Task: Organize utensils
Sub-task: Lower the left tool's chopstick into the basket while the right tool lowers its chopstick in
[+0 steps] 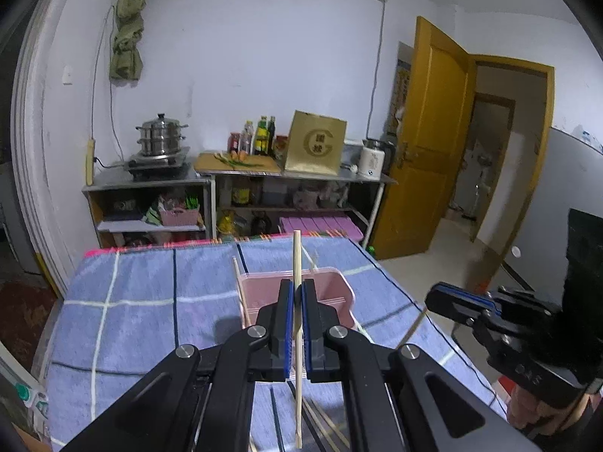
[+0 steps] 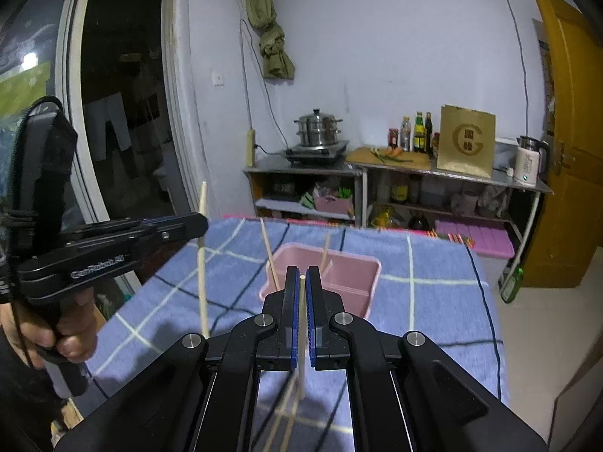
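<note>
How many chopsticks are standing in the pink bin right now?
2. One chopstick leans at the pink bin's left end, another chopstick stands near its middle divider. The grippers block part of the bin in both views, so more may be hidden.

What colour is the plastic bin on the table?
Pink plastic bin; clearest in the right wrist view.

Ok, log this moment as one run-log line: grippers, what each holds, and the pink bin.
left gripper: shut on chopstick | right gripper: shut on second chopstick | pink bin: two chopsticks inside, leaning
</note>
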